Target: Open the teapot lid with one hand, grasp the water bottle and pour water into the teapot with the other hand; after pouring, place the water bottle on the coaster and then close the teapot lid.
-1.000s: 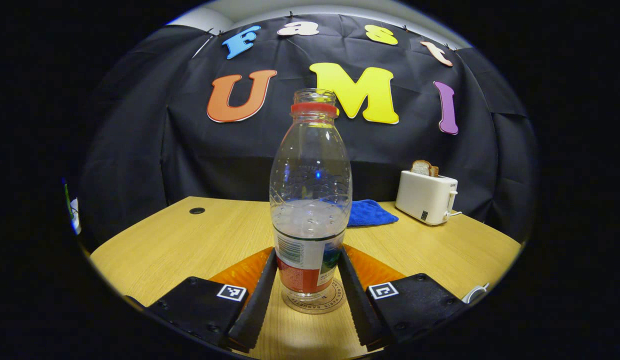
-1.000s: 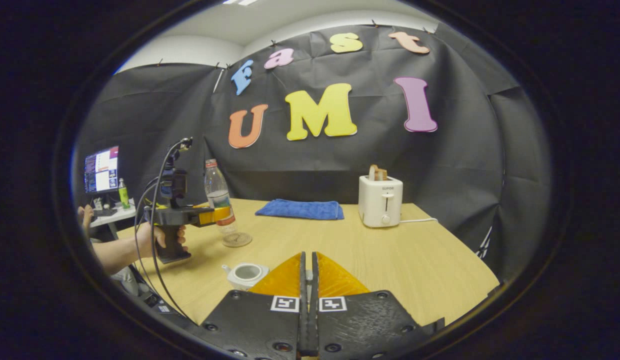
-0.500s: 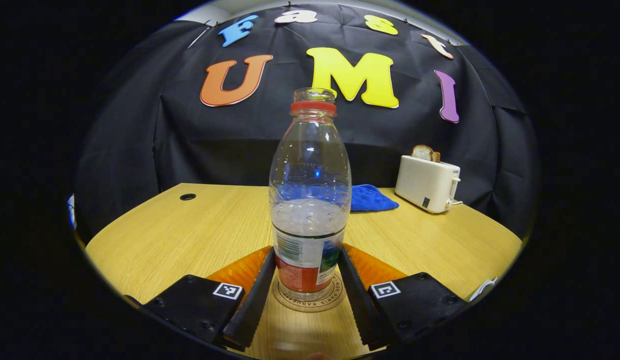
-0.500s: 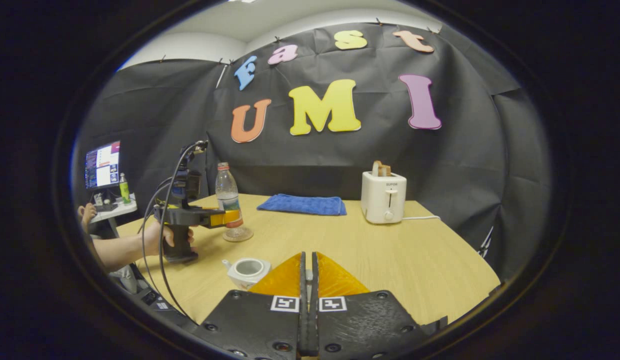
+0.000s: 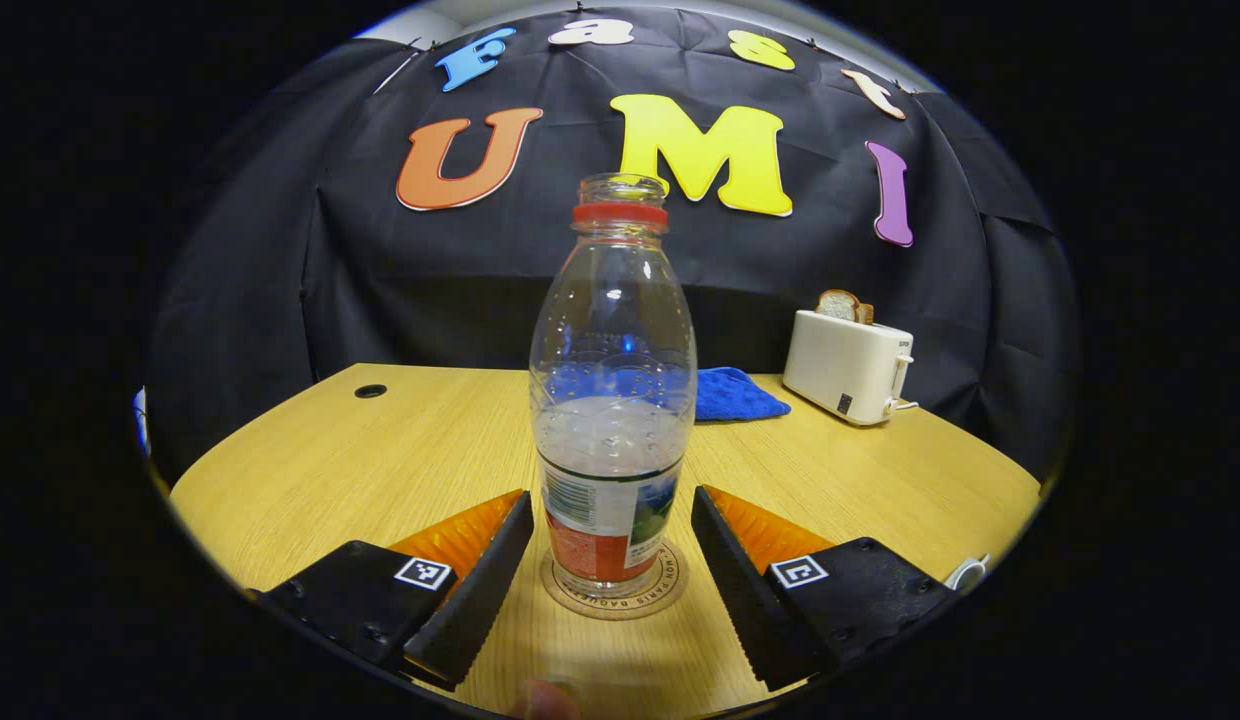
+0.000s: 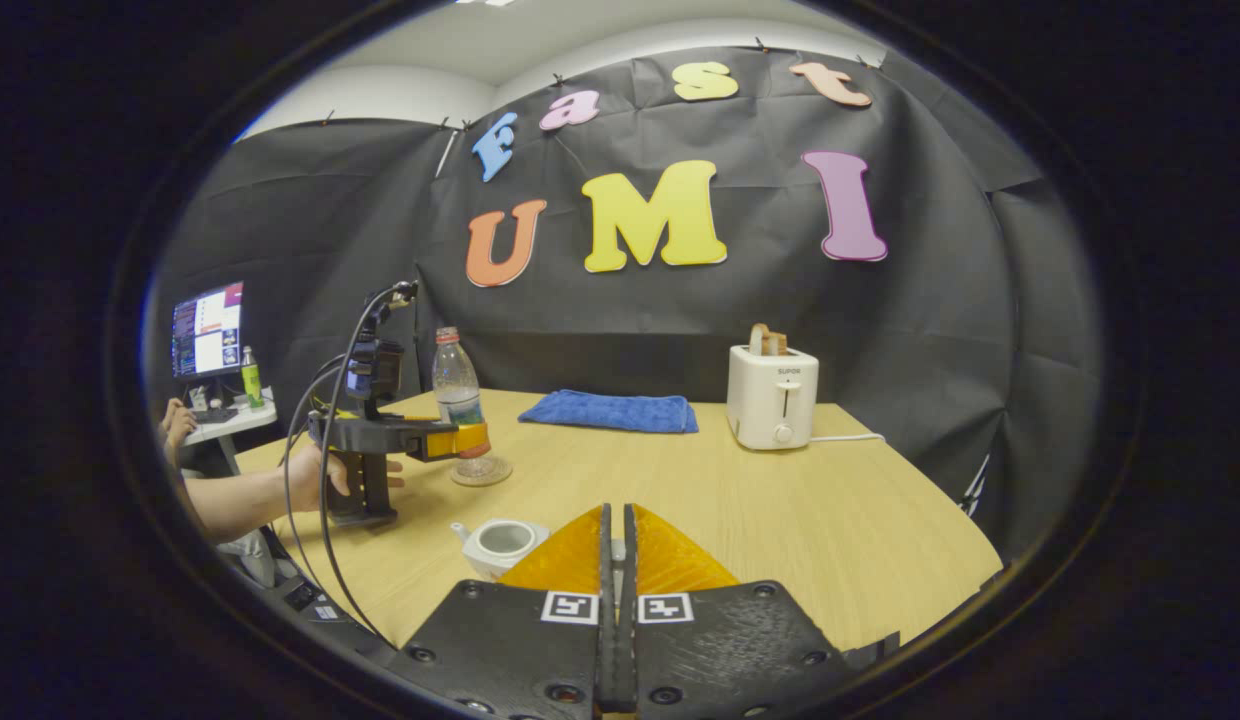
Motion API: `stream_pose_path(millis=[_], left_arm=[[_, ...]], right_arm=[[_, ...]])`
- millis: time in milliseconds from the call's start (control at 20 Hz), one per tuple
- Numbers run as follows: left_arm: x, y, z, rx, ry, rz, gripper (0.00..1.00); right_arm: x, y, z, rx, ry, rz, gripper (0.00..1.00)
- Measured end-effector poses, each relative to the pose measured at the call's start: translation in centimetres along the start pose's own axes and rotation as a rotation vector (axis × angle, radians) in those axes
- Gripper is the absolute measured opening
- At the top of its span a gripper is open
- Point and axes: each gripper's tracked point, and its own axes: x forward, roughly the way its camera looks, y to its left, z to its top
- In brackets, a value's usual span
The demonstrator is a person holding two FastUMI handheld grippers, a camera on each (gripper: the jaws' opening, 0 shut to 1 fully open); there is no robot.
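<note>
A clear water bottle [image 5: 615, 400], part full and with no cap, stands upright on a round coaster [image 5: 660, 590]. My left gripper [image 5: 610, 500] is open, one finger on each side of the bottle's label with a gap at both. In the right gripper view the bottle [image 6: 457, 385] and coaster [image 6: 483, 472] are at the table's left, with the left gripper [image 6: 460, 440] held by a hand [image 6: 310, 480]. The white teapot [image 6: 500, 543] sits lidless just left of my right gripper [image 6: 617, 512]. The right gripper is shut, a small pale piece of the lid [image 6: 617, 548] pinched between its fingers.
A white toaster [image 6: 773, 400] with bread stands at the back right, also in the left gripper view [image 5: 845, 365]. A folded blue cloth [image 6: 610, 412] lies at the back middle. A monitor [image 6: 205, 330] sits on a side table beyond the wooden table's left edge [image 6: 280, 540].
The bottle came down onto the coaster and my left gripper's fingers opened off it. The right gripper stayed shut and barely moved.
</note>
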Motion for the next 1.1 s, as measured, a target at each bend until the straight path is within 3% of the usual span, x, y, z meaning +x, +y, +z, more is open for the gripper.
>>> stream_pose_path(millis=[250, 550, 850, 1100], left_arm=[[-3.7, 0.7, -1.0, -0.007, 0.005, 0.036, 0.99], [-11.0, 3.7, -0.7, -0.070, -0.055, 0.173, 1.00], [-16.7, 5.1, 0.0, -0.088, -0.143, 0.245, 0.98], [-18.4, 5.9, 1.2, -0.082, -0.193, 0.273, 0.98]], right_arm=[[1.4, 2.3, 1.2, 0.016, -0.026, 0.052, 0.00], [4.2, 6.4, 1.0, 0.007, -0.026, 0.149, 0.00], [7.0, 8.4, -0.8, -0.002, 0.006, 0.194, 0.00], [7.9, 8.9, -1.7, -0.004, 0.013, 0.208, 0.00]])
